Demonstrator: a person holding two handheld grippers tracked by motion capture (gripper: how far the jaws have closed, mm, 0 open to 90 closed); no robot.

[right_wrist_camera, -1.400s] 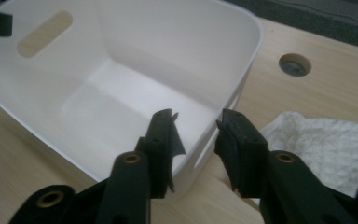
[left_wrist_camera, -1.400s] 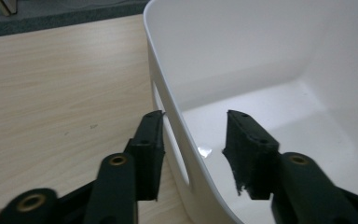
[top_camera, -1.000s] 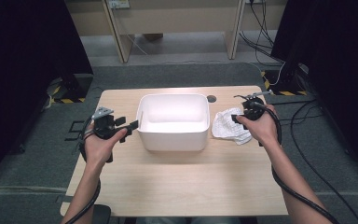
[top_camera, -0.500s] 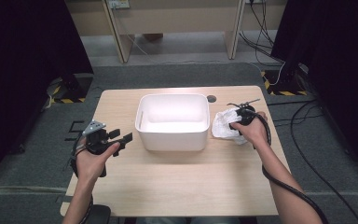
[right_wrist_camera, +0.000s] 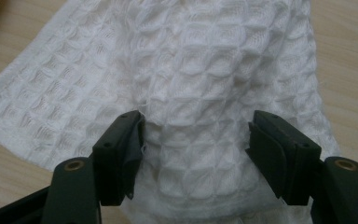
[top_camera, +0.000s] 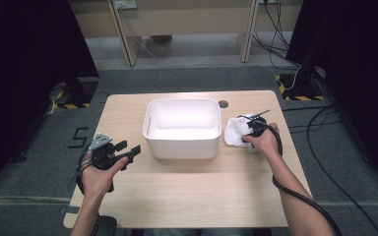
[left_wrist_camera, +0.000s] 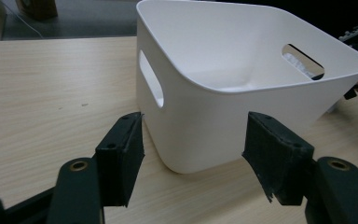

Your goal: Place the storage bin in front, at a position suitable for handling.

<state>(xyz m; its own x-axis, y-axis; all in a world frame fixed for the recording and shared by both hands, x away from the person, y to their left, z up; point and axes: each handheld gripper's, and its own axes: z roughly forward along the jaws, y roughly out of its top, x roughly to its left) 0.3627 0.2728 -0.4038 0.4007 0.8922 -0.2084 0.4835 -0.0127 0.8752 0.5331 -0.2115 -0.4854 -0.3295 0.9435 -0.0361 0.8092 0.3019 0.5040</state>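
Right gripper (right_wrist_camera: 193,154) low over white cloth (right_wrist_camera: 182,79)

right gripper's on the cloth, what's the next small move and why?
Probably close the right gripper: its jaws stand open with a raised fold of the cloth between them, pads not yet pressing. The empty bin sits just beside it, a likely drop spot.

Even overhead light; dark surroundings; soft focus

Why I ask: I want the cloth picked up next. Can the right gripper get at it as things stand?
Probably yes: the right gripper has its jaws open astride the white cloth, with nothing in between.
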